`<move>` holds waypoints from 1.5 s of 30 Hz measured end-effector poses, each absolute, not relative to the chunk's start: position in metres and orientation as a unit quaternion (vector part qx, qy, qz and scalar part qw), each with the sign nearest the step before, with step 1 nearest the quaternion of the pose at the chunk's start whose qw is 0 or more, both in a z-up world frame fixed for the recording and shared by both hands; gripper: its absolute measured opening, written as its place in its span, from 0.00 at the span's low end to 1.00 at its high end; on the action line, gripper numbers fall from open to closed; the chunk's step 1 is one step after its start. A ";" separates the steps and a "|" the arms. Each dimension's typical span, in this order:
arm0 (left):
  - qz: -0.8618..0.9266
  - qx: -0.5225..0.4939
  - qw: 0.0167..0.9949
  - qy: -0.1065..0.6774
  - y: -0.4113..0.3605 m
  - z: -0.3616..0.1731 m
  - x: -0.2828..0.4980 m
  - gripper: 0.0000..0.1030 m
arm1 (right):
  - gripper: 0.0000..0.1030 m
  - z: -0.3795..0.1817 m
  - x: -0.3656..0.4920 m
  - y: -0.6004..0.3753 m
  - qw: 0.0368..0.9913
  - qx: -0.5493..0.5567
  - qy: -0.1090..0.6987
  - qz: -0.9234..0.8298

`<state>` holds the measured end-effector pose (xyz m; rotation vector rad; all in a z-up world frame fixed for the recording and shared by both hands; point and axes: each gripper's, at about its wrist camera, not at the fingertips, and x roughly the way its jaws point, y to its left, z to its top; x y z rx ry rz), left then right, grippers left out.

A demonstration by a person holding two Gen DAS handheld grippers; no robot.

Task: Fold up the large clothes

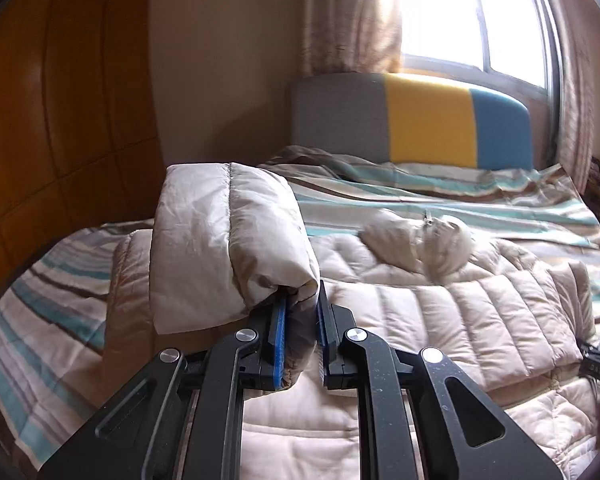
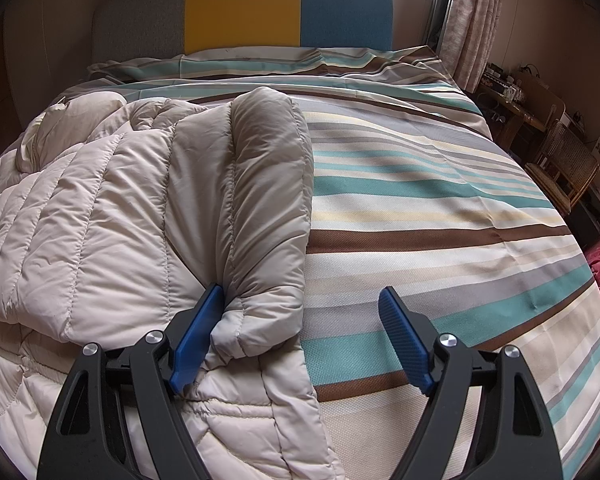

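The puffer jacket (image 1: 440,320) lies spread on the bed (image 2: 420,208). The left gripper (image 1: 302,320) clenches its raised sleeve (image 1: 228,240), held above the jacket. The right gripper (image 2: 300,336), released wide, hovers low over the other sleeve (image 2: 264,216).

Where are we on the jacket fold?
Done: right sleeve lies folded along the beige puffer jacket on the striped bed. In hand: left gripper pinches the raised left sleeve; right gripper is open at the cuff. Left: lay that sleeve, fold the body.
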<state>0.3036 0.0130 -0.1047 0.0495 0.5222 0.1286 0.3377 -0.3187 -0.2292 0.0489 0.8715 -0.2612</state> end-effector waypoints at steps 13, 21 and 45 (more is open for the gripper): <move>-0.015 0.132 0.945 0.300 -0.081 -0.132 0.316 0.12 | 0.77 -0.229 0.338 -0.319 0.898 0.024 0.421 -0.126; -0.042 0.193 0.924 0.327 -0.116 -0.156 0.329 0.12 | 0.77 -0.229 0.338 -0.319 0.898 0.025 0.421 -0.126; -0.056 0.028 0.948 0.314 -0.015 -0.126 0.314 0.76 | 0.81 -0.225 0.340 -0.315 0.898 0.019 0.421 -0.124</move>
